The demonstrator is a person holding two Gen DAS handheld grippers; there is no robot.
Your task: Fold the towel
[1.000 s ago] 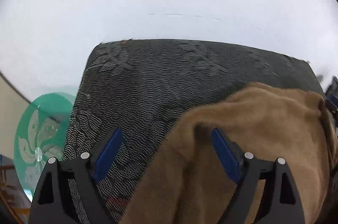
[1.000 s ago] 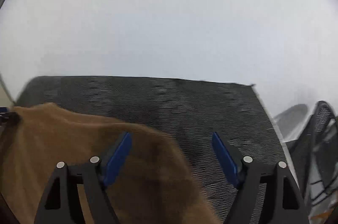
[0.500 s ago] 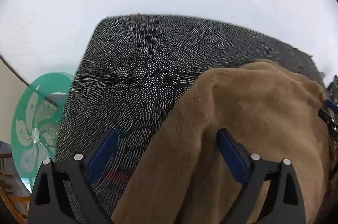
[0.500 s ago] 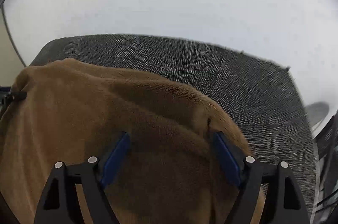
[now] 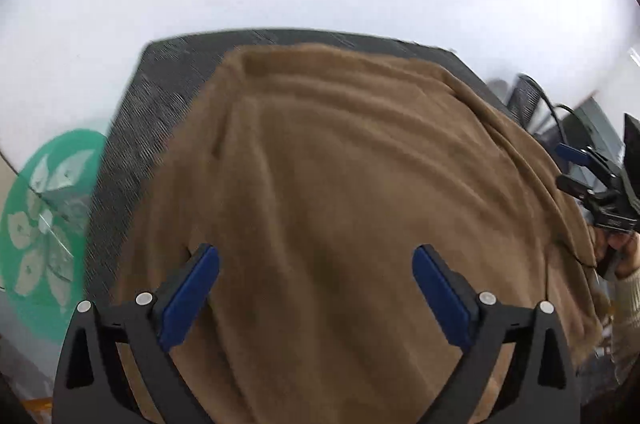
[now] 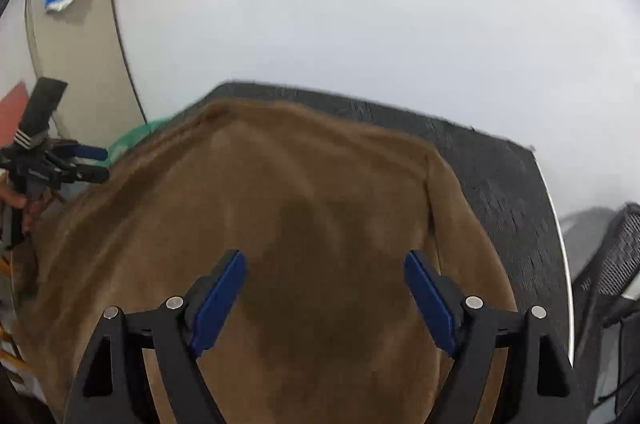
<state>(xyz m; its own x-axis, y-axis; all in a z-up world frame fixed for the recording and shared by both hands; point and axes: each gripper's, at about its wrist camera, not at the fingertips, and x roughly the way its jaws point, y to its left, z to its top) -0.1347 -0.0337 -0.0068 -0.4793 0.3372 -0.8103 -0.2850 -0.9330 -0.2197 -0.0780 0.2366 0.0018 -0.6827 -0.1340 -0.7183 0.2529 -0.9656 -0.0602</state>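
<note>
Spreading across most of the left wrist view, the brown towel (image 5: 344, 192) is a soft, fuzzy cloth with long rippled folds, lying on a dark woven tabletop (image 5: 160, 92) with a fine dotted pattern. The left gripper (image 5: 316, 282) hangs above it with its blue-padded fingers (image 5: 188, 298) wide apart, gripping nothing. A round green disc with a pale petal design (image 5: 44, 224) sits left of the table, and the right gripper (image 5: 576, 168) shows at the right edge beside a hand in a knitted cuff. From the right wrist view, the towel (image 6: 304, 224) covers the near side of the same dark tabletop (image 6: 508, 184), its far edge folded into a blunt corner. The right gripper (image 6: 324, 284) is likewise spread open over the cloth. Black mesh (image 6: 616, 256) stands at the right; the left gripper (image 6: 92, 164) appears at the far left.
</note>
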